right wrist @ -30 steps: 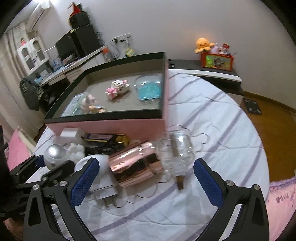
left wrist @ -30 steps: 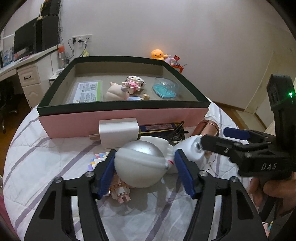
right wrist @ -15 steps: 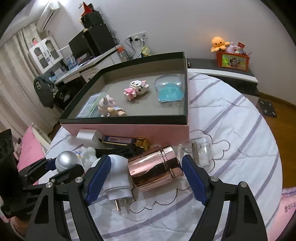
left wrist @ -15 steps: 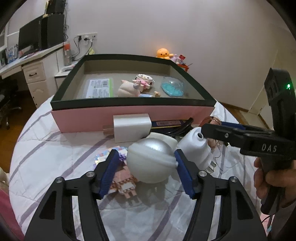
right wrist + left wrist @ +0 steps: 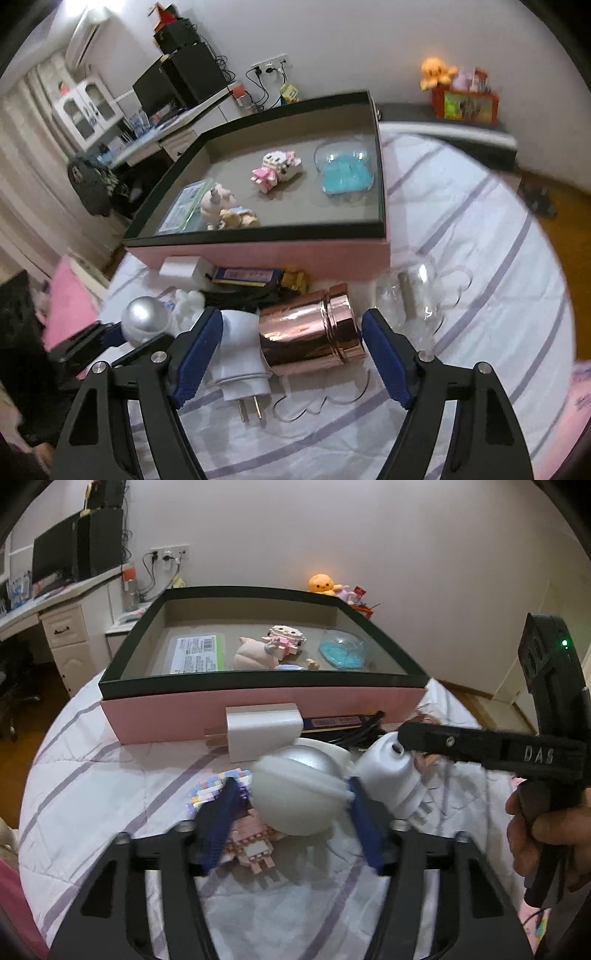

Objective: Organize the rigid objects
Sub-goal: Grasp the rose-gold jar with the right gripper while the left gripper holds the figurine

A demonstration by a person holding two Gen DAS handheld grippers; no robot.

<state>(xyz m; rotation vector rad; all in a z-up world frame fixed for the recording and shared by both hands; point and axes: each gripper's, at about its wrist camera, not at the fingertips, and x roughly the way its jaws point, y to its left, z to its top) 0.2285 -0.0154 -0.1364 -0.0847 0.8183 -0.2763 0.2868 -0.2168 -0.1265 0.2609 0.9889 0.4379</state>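
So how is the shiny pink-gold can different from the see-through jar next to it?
The rose-gold metal canister is opaque and mirrors the room, while the clear glass jar lets you see the striped bedsheet through it. The canister lies between the right gripper's open blue fingers; the jar sits outside them, nearer the pink box. Both lie on the sheet, outside the box.

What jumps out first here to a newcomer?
The shiny rose-gold metal canister lying on its side between the right gripper's open blue-padded fingers. Next, the round silver-and-white figure framed by the left gripper. Behind both sits the large pink box with dark green rim, already holding small toys.
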